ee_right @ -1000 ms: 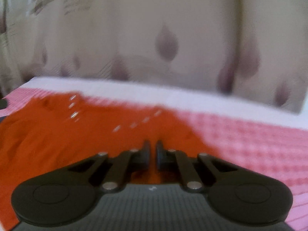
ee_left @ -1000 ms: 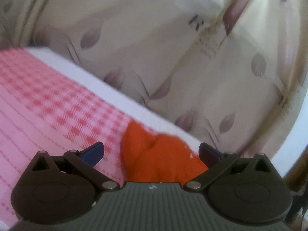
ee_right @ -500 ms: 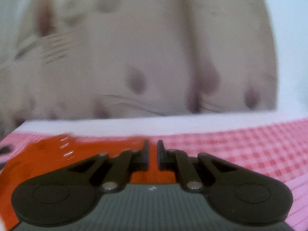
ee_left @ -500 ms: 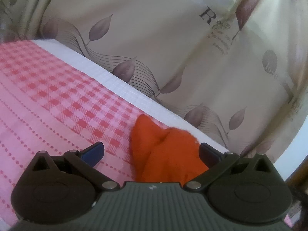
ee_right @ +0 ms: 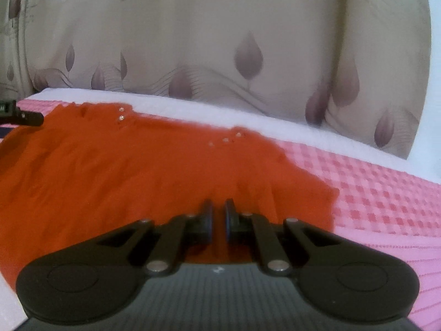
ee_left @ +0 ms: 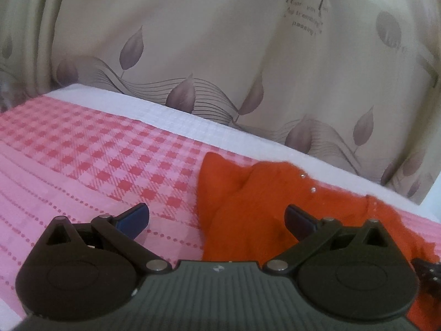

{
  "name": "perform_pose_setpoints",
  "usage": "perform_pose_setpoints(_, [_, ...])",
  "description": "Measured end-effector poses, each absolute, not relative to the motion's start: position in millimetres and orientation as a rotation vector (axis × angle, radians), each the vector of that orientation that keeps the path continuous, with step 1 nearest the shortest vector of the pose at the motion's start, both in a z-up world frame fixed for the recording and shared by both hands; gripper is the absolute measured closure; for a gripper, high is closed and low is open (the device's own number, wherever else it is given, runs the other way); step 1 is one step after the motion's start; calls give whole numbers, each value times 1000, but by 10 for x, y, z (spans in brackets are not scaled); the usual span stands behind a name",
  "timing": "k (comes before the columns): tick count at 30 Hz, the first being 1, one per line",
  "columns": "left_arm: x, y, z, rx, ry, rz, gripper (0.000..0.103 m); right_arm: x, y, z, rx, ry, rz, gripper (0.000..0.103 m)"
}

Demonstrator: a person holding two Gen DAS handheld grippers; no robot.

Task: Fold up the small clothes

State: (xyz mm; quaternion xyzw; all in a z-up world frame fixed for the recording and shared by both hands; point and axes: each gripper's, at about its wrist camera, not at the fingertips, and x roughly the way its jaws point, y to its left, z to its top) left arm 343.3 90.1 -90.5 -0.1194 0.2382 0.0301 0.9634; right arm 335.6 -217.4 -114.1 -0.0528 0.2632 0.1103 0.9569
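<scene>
Orange garment [ee_right: 143, 176] is lying spread on the pink checked bedcover [ee_right: 386, 193], its far edge reaching toward the white band of bedding [ee_right: 220, 113] that is running below the leaf-print curtain [ee_right: 220, 41]. Small shiny studs or beads are showing near its upper edge. Right gripper [ee_right: 217, 216] is sitting low over the garment's near right portion, its fingers drawn almost together with only a narrow slit between them; orange fabric is showing in that slit, but the view is soft here and I cannot tell if cloth is actually pinched. Left gripper [ee_left: 216, 216] is hanging with fingers spread wide, blue pads [ee_left: 132, 218] showing, straddling the garment's bunched left edge [ee_left: 234, 207] and gripping nothing.
</scene>
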Motion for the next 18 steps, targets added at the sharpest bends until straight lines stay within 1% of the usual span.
perform_pose_setpoints(14, [3450,878,-916,-222,496,81,0,3394,-2246,-1153,-36,530,246,93])
perform_pose_setpoints(18, [3452,882,-918,-220,500,83,0,3386,-2242,-1147,-36,527,244,87])
